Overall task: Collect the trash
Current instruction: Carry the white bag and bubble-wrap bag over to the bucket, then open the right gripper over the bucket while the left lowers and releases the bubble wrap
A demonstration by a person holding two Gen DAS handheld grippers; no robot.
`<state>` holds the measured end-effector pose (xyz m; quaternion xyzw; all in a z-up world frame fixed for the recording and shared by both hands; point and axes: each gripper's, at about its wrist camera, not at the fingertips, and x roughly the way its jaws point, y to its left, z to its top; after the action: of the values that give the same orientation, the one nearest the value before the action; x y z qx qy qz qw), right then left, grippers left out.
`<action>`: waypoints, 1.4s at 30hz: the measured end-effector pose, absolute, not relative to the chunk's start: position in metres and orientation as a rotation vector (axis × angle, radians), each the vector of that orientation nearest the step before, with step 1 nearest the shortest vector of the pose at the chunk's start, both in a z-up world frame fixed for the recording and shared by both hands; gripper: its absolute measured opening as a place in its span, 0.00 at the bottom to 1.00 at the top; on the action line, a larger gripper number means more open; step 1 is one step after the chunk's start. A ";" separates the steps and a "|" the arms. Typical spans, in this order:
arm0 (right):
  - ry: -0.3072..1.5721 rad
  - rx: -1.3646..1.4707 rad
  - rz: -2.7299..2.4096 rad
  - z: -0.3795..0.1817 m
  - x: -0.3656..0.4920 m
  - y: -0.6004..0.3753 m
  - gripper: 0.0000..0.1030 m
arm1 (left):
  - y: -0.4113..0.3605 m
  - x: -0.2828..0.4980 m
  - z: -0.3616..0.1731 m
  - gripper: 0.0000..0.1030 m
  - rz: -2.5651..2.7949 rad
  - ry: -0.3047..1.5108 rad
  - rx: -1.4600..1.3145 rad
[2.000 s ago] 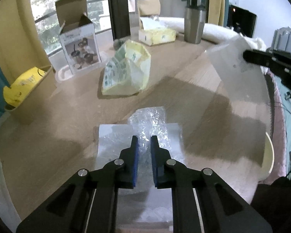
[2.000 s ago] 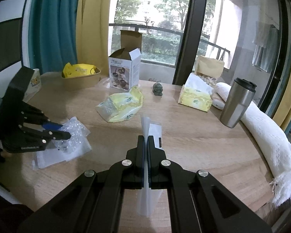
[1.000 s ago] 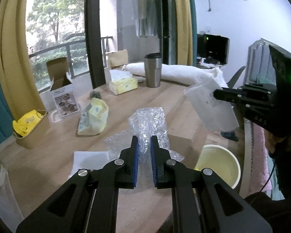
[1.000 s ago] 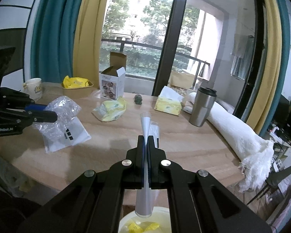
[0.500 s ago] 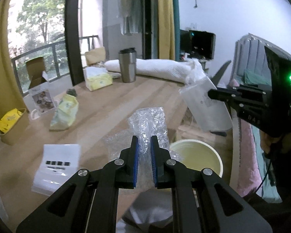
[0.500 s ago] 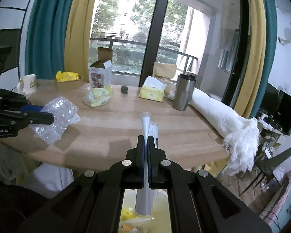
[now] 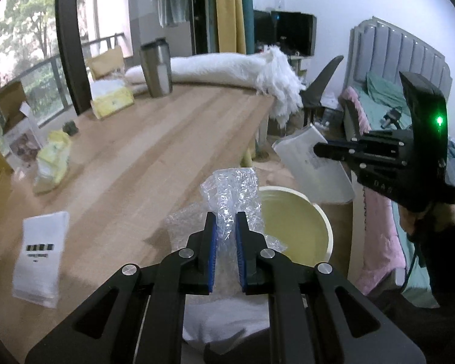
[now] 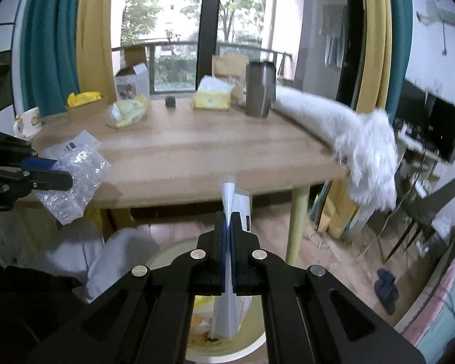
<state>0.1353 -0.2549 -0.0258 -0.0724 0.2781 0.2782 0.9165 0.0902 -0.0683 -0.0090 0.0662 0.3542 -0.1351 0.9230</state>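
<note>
My left gripper (image 7: 226, 217) is shut on a crumpled clear bubble wrap (image 7: 233, 195), held over the table's near edge, just left of a pale yellow trash bin (image 7: 324, 221) on the floor. It also shows in the right wrist view (image 8: 71, 179), with the wrap (image 8: 75, 171). My right gripper (image 8: 228, 218) is shut on a flat white plastic mailer bag (image 8: 227, 309) that hangs down over the bin (image 8: 254, 341), which holds some trash. In the left wrist view the mailer (image 7: 312, 166) and right gripper (image 7: 318, 151) hang above the bin's right side.
On the wooden table (image 7: 154, 151) lie a white labelled bag (image 7: 41, 254), a yellow-green packet (image 7: 53, 160), a tissue box (image 8: 210, 98), a steel tumbler (image 8: 259, 89), a white box (image 8: 132, 83) and a rolled white blanket (image 8: 333, 124). A table leg (image 8: 297, 221) stands by the bin.
Both grippers have moved back off the table toward the bin with their loads. The bubble wrap is now at the bin's rim and the mailer hangs lower over it.
</note>
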 end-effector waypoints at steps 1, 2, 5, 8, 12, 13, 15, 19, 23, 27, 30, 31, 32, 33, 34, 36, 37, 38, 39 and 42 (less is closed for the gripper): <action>0.590 -0.144 0.578 -0.033 0.139 -0.256 0.03 | -0.070 0.093 -0.011 0.13 -0.279 0.733 0.131; 0.605 -0.139 0.583 -0.037 0.141 -0.257 0.03 | -0.072 0.096 -0.013 0.13 -0.281 0.740 0.126; 0.633 -0.120 0.601 -0.050 0.146 -0.257 0.03 | -0.080 0.103 -0.022 0.13 -0.287 0.769 0.132; 0.672 -0.095 0.599 -0.064 0.152 -0.260 0.03 | -0.087 0.110 -0.031 0.13 -0.299 0.799 0.141; 0.739 -0.095 0.612 -0.083 0.161 -0.259 0.03 | -0.092 0.121 -0.042 0.13 -0.310 0.840 0.140; 0.759 -0.105 0.614 -0.088 0.163 -0.258 0.03 | -0.093 0.123 -0.043 0.13 -0.312 0.847 0.140; 0.790 -0.116 0.620 -0.096 0.167 -0.256 0.03 | -0.097 0.128 -0.048 0.13 -0.319 0.864 0.143; 0.834 -0.113 0.628 -0.110 0.170 -0.258 0.05 | -0.104 0.134 -0.056 0.13 -0.340 0.892 0.149; 0.855 -0.097 0.625 -0.117 0.175 -0.265 0.19 | -0.109 0.140 -0.063 0.13 -0.352 0.921 0.155; 0.874 -0.073 0.621 -0.124 0.180 -0.273 0.44 | -0.120 0.148 -0.070 0.13 -0.371 0.943 0.173; 0.877 -0.061 0.614 -0.125 0.182 -0.278 0.46 | -0.129 0.153 -0.076 0.13 -0.391 0.957 0.190; 0.878 -0.059 0.607 -0.126 0.182 -0.281 0.47 | -0.131 0.156 -0.077 0.13 -0.396 0.960 0.195; 0.879 -0.057 0.604 -0.126 0.183 -0.282 0.47 | -0.134 0.158 -0.079 0.13 -0.403 0.964 0.199; 0.882 -0.052 0.598 -0.128 0.183 -0.285 0.47 | -0.137 0.160 -0.081 0.13 -0.411 0.968 0.202; 0.886 -0.051 0.592 -0.129 0.184 -0.287 0.47 | -0.139 0.162 -0.083 0.13 -0.418 0.972 0.205; 0.891 -0.049 0.585 -0.130 0.184 -0.290 0.47 | -0.144 0.166 -0.086 0.13 -0.428 0.979 0.214; 0.892 -0.047 0.583 -0.130 0.184 -0.291 0.47 | -0.146 0.168 -0.088 0.13 -0.430 0.985 0.219; 0.894 -0.046 0.581 -0.131 0.185 -0.292 0.47 | -0.149 0.169 -0.089 0.13 -0.431 0.989 0.221; 0.894 -0.045 0.578 -0.131 0.185 -0.293 0.47 | -0.150 0.171 -0.091 0.13 -0.433 0.996 0.222; 0.894 -0.038 0.566 -0.130 0.186 -0.297 0.47 | -0.153 0.176 -0.094 0.13 -0.454 1.021 0.208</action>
<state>0.1857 -0.2968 -0.1302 -0.0180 0.4265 0.2701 0.8630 0.1757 -0.1528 -0.0944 0.0984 0.4835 -0.2151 0.8428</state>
